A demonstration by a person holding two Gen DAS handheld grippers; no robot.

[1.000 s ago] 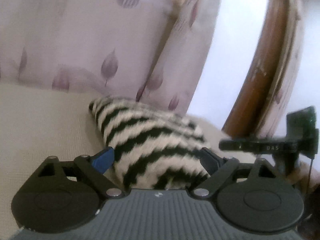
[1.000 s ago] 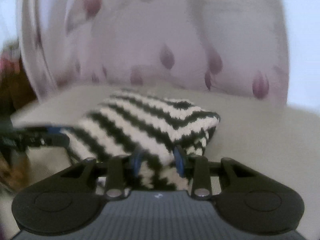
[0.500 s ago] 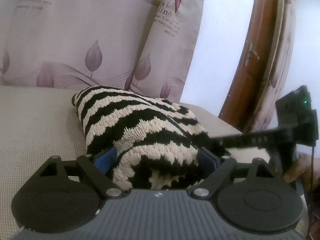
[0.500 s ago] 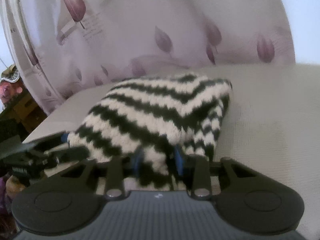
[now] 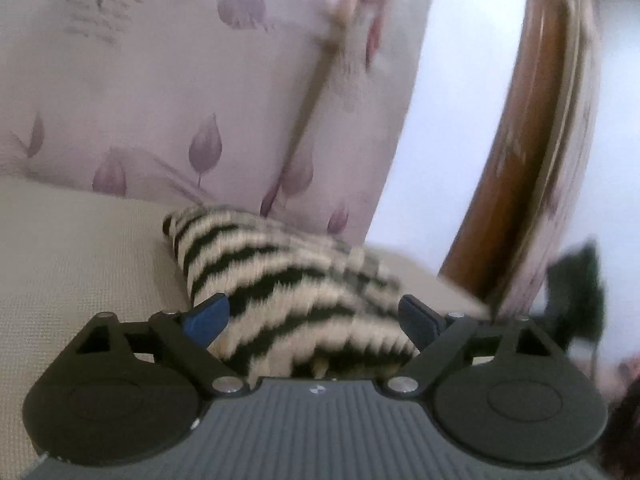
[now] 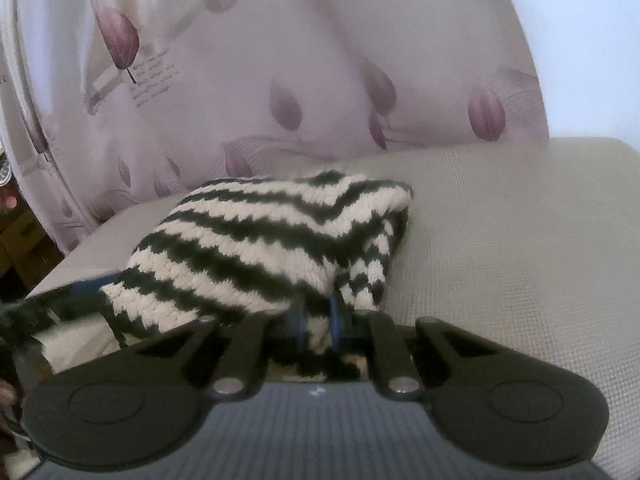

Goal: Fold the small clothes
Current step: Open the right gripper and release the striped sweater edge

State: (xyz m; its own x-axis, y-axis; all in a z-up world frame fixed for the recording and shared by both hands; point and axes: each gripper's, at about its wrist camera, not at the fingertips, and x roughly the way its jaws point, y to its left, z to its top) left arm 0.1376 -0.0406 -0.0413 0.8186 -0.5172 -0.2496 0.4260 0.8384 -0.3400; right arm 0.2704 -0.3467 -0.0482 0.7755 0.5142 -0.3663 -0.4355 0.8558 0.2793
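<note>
Pinching striped knit (image 6: 256,236), right gripper (image 6: 316,320); left gripper (image 5: 316,316) spread wide; curtain writing unreadable.

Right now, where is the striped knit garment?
The striped knit garment lies folded on the beige cushion before the leaf-print curtain, its near edge pinched in the right gripper.

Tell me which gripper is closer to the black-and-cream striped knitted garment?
Right. The right gripper is shut on an edge of the black-and-cream striped knitted garment; the left gripper stands open around its other end.
</note>
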